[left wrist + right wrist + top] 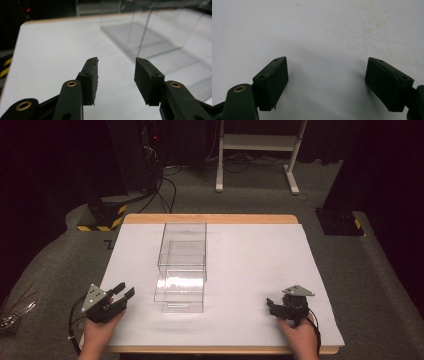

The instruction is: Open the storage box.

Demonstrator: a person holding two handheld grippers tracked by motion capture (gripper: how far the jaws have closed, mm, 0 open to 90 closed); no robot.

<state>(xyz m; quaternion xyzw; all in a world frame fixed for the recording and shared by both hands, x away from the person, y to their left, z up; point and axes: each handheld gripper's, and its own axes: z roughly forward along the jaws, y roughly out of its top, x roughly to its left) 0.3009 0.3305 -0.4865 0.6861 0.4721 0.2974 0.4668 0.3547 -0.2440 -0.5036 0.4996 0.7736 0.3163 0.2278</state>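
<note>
Nothing is being gripped yet; an opening approach is being judged. The left gripper (121, 294) is being held at the near left of the worktop (260, 265), fingers (91, 72) released, aimed at the box (181, 265). The right gripper (325, 82) is being held near right, fingers spread, empty. The clear stacked box is standing mid-left; next, its near drawer probably needs gripping.
</note>
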